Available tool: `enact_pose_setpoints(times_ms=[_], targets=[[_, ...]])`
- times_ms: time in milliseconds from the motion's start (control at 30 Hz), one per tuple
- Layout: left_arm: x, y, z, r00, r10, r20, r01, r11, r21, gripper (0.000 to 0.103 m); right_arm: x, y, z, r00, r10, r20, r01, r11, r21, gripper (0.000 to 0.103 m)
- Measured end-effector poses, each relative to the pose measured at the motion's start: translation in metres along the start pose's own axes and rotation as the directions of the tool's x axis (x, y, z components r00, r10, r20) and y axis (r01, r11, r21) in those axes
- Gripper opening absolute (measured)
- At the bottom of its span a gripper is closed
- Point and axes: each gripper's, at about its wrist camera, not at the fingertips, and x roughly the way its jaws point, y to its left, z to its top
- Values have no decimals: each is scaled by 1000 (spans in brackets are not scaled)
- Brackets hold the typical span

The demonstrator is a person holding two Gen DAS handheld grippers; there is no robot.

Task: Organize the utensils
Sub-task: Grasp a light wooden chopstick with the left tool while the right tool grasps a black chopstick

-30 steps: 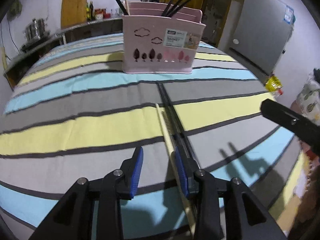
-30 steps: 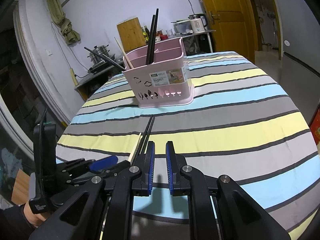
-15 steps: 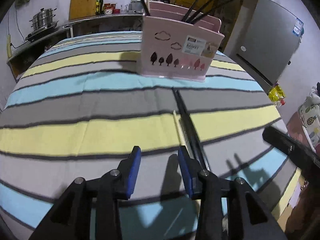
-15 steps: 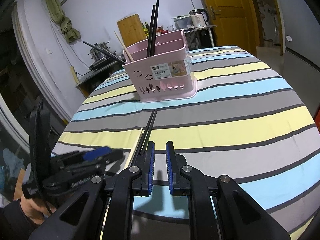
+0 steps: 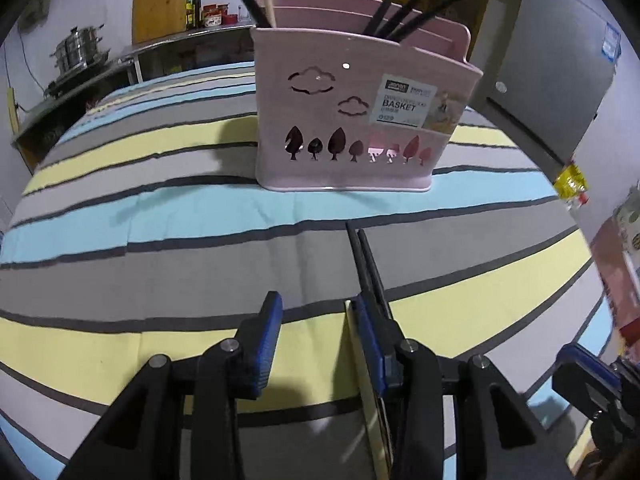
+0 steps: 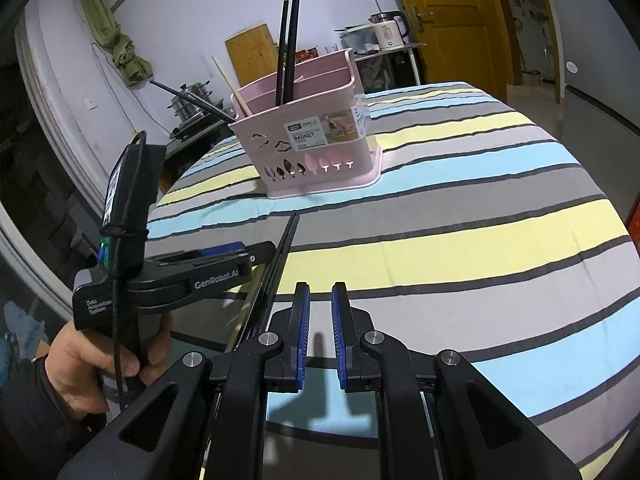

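Note:
A pink utensil basket (image 5: 360,120) stands on the striped tablecloth and holds several black chopsticks and a wooden one; it also shows in the right wrist view (image 6: 308,140). Two black chopsticks (image 5: 366,264) and a wooden chopstick (image 5: 366,392) lie on the cloth in front of it, pointing at the basket. My left gripper (image 5: 316,316) is open, low over the cloth, its right finger beside the chopsticks. In the right wrist view the left gripper (image 6: 248,254) reaches in beside the black chopsticks (image 6: 280,252). My right gripper (image 6: 320,312) has its jaws nearly together and is empty.
The round table (image 6: 520,200) has a blue, yellow and grey striped cloth. A counter with pots (image 5: 76,56) stands behind on the left, a grey fridge (image 5: 560,92) on the right, a yellow door (image 6: 452,12) beyond.
My left gripper has moved forward along the chopsticks toward the basket, which looms larger. The right gripper has stayed nearly still and shut.

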Motion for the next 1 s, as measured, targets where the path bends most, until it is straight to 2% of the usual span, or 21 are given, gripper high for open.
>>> enact_pose_setpoints(times_ms=[133, 433, 700, 1000], targets=[[-5, 7, -7, 1000, 3, 12, -3, 1000, 11, 41, 0, 1, 1, 1000, 6, 1, -6, 1000, -5, 11], [-18, 39, -16, 1000, 25, 16, -24, 998, -59, 40, 14, 11, -1, 999, 29, -31, -29, 999, -29, 11], [-43, 54, -34, 996, -77, 48, 83, 988, -131, 40, 50, 34, 6, 995, 54, -86, -61, 994, -88, 11], [-54, 62, -44, 994, -94, 61, 103, 982, -160, 40, 77, 46, 1, 988, -7, -153, -12, 992, -126, 11]])
